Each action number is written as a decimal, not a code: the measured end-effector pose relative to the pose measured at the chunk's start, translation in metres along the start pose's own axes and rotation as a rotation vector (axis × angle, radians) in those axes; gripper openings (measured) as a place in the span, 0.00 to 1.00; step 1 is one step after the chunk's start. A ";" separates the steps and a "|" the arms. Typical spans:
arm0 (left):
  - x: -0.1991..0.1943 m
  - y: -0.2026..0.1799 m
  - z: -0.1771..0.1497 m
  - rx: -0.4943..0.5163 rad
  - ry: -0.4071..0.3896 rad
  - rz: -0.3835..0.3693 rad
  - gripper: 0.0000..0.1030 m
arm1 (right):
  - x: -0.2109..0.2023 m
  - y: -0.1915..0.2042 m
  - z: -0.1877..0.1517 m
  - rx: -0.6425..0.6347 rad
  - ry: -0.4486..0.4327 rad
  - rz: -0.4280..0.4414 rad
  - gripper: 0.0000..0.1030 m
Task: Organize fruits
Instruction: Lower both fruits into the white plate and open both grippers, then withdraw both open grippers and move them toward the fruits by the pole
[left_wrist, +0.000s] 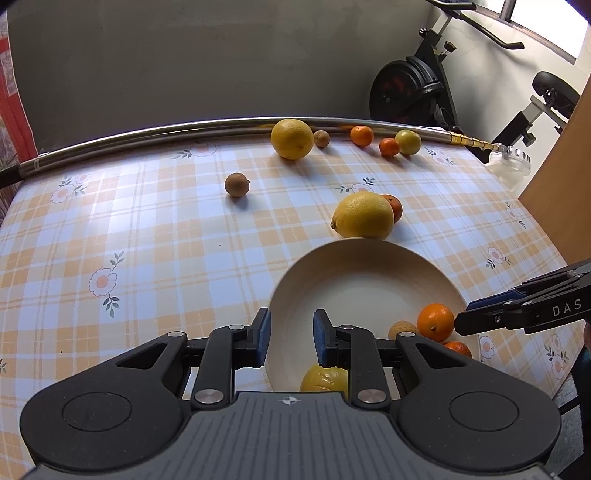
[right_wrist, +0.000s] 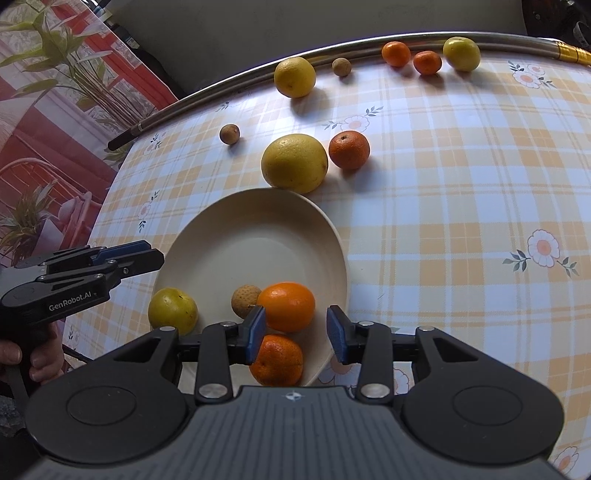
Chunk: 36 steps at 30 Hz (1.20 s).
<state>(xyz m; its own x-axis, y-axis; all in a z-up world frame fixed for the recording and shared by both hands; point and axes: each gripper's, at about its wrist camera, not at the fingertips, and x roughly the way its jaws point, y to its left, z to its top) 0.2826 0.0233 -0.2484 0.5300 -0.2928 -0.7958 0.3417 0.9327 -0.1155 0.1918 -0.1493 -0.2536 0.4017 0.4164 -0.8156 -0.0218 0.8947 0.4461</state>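
Note:
A cream bowl (left_wrist: 354, 245) (right_wrist: 236, 206) stands on the checked tablecloth. In it lie an orange (right_wrist: 286, 306) (left_wrist: 436, 321), a mandarin (right_wrist: 277, 360), a pale rough fruit (right_wrist: 244, 300) and a yellow fruit (left_wrist: 325, 378). My right gripper (right_wrist: 297, 328) (left_wrist: 461, 321) hovers over the bowl's near side. Its tips are at the orange, and its jaws stand apart with neither pad pressing on it. My left gripper (left_wrist: 291, 332) (right_wrist: 160, 258) hangs over the bowl's rim, shut down to a narrow gap and holding nothing. A large lemon (left_wrist: 364, 216) touches the bowl's far rim.
Loose on the cloth are a mandarin (right_wrist: 349, 149) by the lemon, a small brown fruit (left_wrist: 236, 184) and several fruits (left_wrist: 291, 138) along the far edge. A metal pole (left_wrist: 147, 136) lies there. An exercise bike (left_wrist: 424, 88) and a wooden panel (left_wrist: 569, 166) stand beyond.

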 end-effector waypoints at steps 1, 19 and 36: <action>0.000 0.000 0.000 -0.002 -0.001 0.001 0.26 | -0.001 0.000 0.000 0.000 -0.002 -0.001 0.39; -0.015 0.022 0.012 -0.097 -0.066 0.037 0.26 | -0.031 0.003 0.010 -0.070 -0.194 -0.103 0.40; -0.032 0.050 0.035 -0.199 -0.153 0.094 0.25 | -0.060 -0.019 0.021 -0.068 -0.364 -0.185 0.40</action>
<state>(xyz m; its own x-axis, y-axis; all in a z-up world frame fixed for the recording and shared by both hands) 0.3094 0.0718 -0.2079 0.6689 -0.2174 -0.7109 0.1344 0.9759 -0.1719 0.1868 -0.1944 -0.2052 0.7021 0.1743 -0.6905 0.0256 0.9628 0.2690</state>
